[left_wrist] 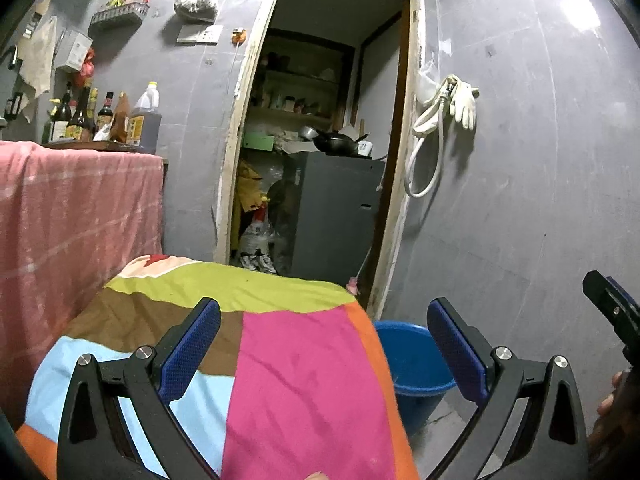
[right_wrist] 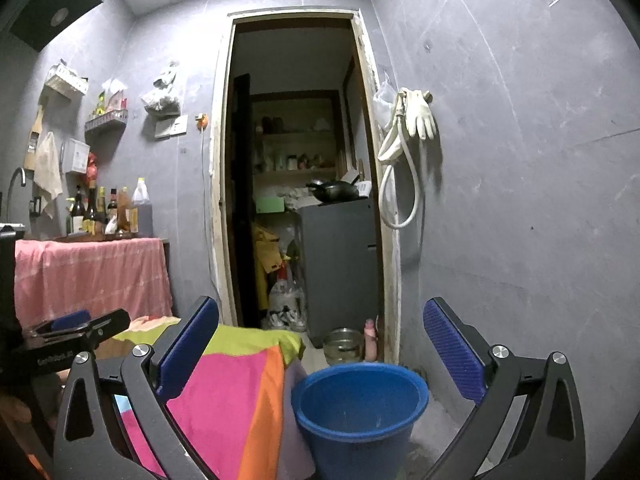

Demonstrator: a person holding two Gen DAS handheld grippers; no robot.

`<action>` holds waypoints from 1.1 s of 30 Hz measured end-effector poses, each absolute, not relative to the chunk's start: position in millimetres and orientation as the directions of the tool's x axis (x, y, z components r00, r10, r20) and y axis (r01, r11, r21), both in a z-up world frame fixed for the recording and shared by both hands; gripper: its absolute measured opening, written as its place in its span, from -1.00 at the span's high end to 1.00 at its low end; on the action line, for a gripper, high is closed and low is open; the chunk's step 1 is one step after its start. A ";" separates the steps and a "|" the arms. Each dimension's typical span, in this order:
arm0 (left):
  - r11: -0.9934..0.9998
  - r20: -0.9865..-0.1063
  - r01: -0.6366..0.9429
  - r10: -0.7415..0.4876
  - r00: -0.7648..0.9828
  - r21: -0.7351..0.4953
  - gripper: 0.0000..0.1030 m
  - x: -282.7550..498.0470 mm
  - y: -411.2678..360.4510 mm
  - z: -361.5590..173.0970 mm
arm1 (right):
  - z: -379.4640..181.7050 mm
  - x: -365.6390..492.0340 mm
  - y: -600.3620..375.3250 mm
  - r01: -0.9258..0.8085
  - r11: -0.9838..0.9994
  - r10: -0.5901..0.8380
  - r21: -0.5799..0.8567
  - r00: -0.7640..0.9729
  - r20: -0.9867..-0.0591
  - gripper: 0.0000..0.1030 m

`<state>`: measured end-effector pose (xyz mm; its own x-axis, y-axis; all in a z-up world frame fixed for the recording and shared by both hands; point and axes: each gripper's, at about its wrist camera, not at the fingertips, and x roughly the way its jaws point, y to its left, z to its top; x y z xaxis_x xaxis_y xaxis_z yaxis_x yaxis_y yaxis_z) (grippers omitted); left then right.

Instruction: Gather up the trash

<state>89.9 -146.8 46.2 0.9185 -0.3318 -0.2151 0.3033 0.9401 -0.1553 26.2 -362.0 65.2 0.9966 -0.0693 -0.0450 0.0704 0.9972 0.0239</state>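
Observation:
A blue plastic bucket (right_wrist: 360, 404) stands on the floor to the right of a low surface covered by a patchwork cloth (left_wrist: 280, 360); nothing shows inside it. In the left wrist view the bucket (left_wrist: 416, 364) is partly behind the cloth's edge. My left gripper (left_wrist: 324, 344) hangs open above the cloth, with nothing between its blue pads. My right gripper (right_wrist: 322, 344) is open and empty, hovering above and just before the bucket. The right gripper's finger (left_wrist: 612, 308) shows at the left view's right edge, and the left gripper (right_wrist: 80, 326) appears at the right view's left. I see no loose trash on the cloth.
A counter draped in pink cloth (left_wrist: 80, 208) stands at left, with bottles (left_wrist: 100, 116) on top. An open doorway (right_wrist: 304, 184) ahead leads to a cluttered storeroom with a grey cabinet (right_wrist: 340, 264). A glass jar (right_wrist: 343, 345) sits on the floor by the door frame. Gloves and a hose (right_wrist: 412, 128) hang on the right wall.

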 end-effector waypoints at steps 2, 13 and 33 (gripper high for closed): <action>0.943 -0.216 0.300 -0.326 0.920 -0.145 -0.96 84.1 -147.0 41.1 | 60.7 20.8 -360.8 0.077 0.997 -0.076 0.023 0.995 -0.060 -1.00; 0.955 -0.218 0.273 -0.293 0.931 -0.116 -0.96 56.7 -145.2 12.2 | 30.6 -0.8 -353.2 0.169 0.984 -0.173 -0.056 0.981 -0.085 -1.00; 0.969 -0.250 0.228 -0.245 0.937 -0.097 -0.96 50.9 -148.2 -24.4 | 1.0 -0.8 -351.9 0.181 0.978 -0.194 -0.108 0.973 -0.124 -1.00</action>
